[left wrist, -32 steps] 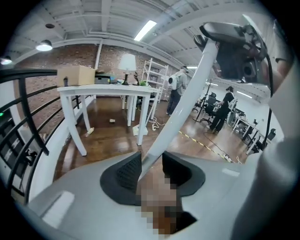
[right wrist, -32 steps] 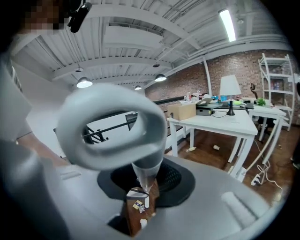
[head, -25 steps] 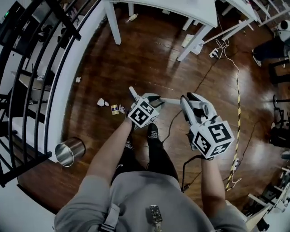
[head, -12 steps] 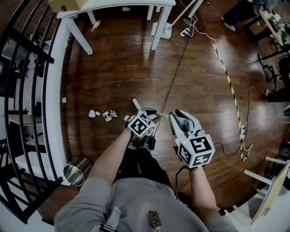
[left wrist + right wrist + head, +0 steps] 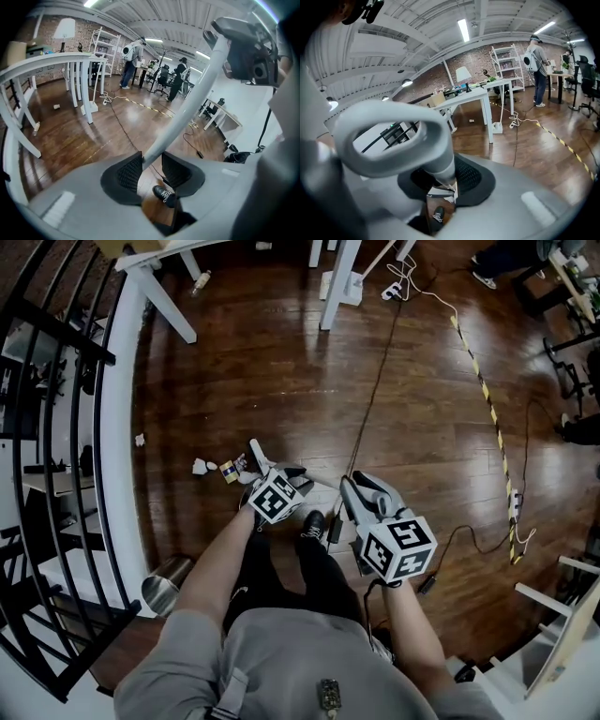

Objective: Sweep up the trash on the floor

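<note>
A dark, glossy wooden floor (image 5: 281,362) runs under white tables (image 5: 339,268) with slanted legs. A black railing (image 5: 56,334) curves along the left edge. A yellow-and-black striped strip (image 5: 487,399) and a loose cable (image 5: 375,381) cross the boards. Beyond stand a brick wall (image 5: 480,58) and white shelving (image 5: 506,58), under ceiling strip lights (image 5: 464,29).

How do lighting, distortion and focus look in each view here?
Head view: fisheye bends the railing, and the wood floor shows a soft sheen; the trash is readable. Left gripper view: dark corners, a bright ceiling light, the close pole crossing the middle. Right gripper view: the near handle looms large and soft, and the ceiling lamp glares.
</note>
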Tool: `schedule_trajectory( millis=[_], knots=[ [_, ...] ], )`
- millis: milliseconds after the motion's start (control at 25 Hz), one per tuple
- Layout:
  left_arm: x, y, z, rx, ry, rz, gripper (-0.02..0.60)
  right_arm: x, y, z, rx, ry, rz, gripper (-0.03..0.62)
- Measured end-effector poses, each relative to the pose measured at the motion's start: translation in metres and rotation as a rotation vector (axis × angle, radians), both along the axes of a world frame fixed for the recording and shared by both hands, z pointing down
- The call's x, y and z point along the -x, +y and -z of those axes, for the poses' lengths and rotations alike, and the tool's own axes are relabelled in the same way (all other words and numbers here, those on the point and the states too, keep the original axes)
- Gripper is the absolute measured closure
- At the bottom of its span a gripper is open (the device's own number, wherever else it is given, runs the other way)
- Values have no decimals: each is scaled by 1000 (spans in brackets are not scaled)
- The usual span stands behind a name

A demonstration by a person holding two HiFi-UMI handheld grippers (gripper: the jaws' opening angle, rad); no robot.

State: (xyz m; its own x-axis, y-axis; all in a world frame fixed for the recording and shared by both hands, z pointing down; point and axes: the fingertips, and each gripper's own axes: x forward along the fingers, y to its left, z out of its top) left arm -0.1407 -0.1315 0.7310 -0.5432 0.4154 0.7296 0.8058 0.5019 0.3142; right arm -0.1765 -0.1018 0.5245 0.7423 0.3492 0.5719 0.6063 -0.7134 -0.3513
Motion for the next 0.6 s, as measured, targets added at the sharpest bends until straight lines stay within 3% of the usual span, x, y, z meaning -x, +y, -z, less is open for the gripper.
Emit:
schedule_trajectory(
  millis=[600],
  knots=[
    [-250, -38, -2, -27, 17, 72, 460, -244, -30, -5, -17, 31, 58, 507]
  ],
)
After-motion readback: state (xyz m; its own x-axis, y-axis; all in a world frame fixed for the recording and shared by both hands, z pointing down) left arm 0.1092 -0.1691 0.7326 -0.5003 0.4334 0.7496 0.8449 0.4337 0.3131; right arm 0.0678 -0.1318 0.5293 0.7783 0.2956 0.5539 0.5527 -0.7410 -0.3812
